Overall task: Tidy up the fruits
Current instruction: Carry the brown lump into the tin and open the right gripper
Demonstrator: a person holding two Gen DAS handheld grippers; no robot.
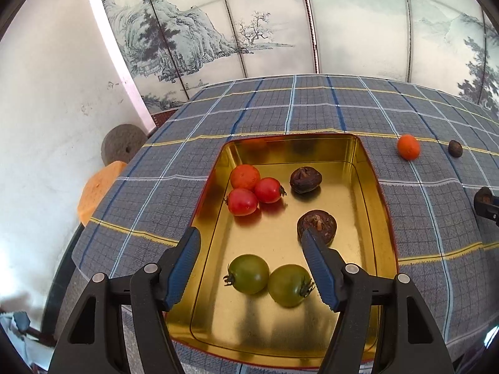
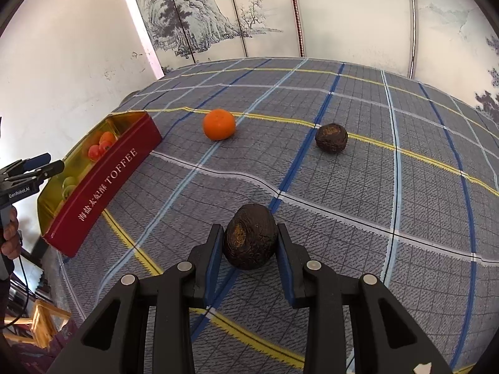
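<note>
gold-lined red toffee tin (image 1: 371,168) holds seven fruits; orange mandarin (image 2: 219,124) and dark wrinkled fruit (image 2: 331,138) lie outside it, by my count two left. right gripper (image 2: 249,243) pinches another dark wrinkled round fruit (image 2: 250,236) beside the tin; left gripper (image 1: 252,246) spread above it

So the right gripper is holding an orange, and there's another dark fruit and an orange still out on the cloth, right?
Not quite: the right gripper is shut on a dark wrinkled fruit, not an orange. The right wrist view shows it. Another dark fruit and the orange do lie on the cloth.

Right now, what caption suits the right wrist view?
Right tool grips a dark fruit above the cloth, tin at left.
</note>
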